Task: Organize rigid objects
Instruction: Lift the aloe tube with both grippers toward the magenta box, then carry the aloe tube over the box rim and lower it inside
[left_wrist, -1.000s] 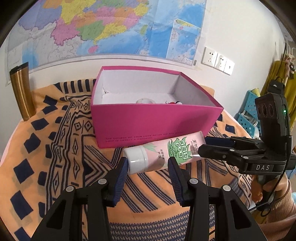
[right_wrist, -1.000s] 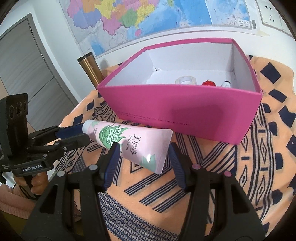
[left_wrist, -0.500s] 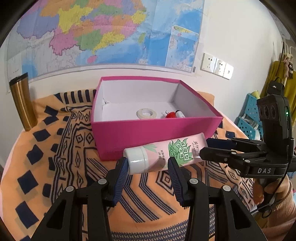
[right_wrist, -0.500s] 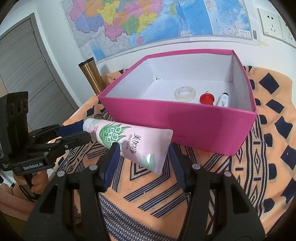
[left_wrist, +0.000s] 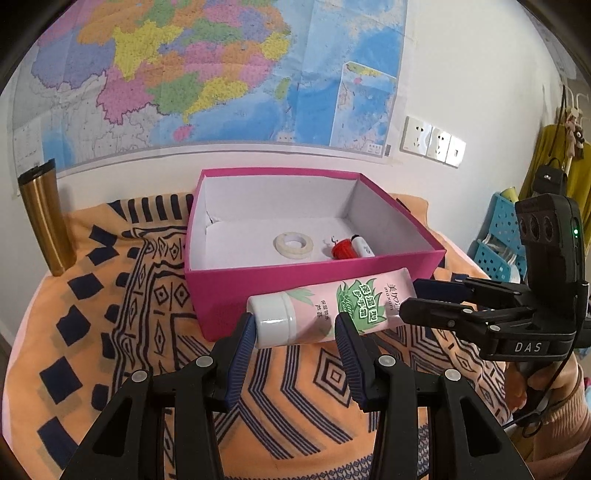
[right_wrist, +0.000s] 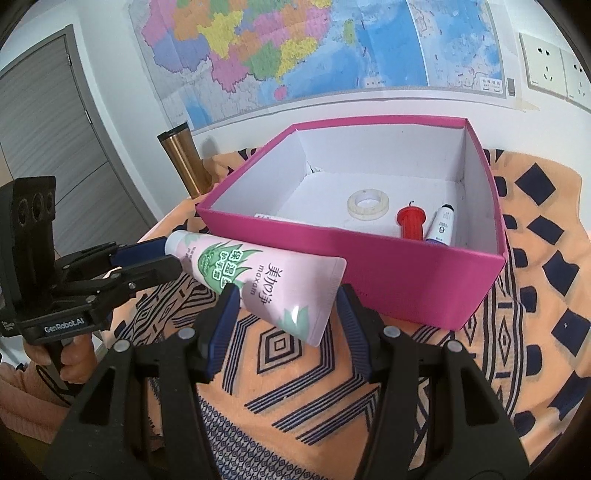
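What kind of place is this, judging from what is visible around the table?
Probably a room in a home. A large map hangs on the wall, clothes hang at the right, and a patterned orange cloth covers the table under a pink box.

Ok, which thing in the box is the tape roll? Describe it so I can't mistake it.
Find the pink box on the orange patterned cloth. On its white floor lie three small things in a row; the tape roll is the one furthest from the box's right wall. It is a flat, pale ring with a hole in the middle, unlike the red cap and white tube beside it.
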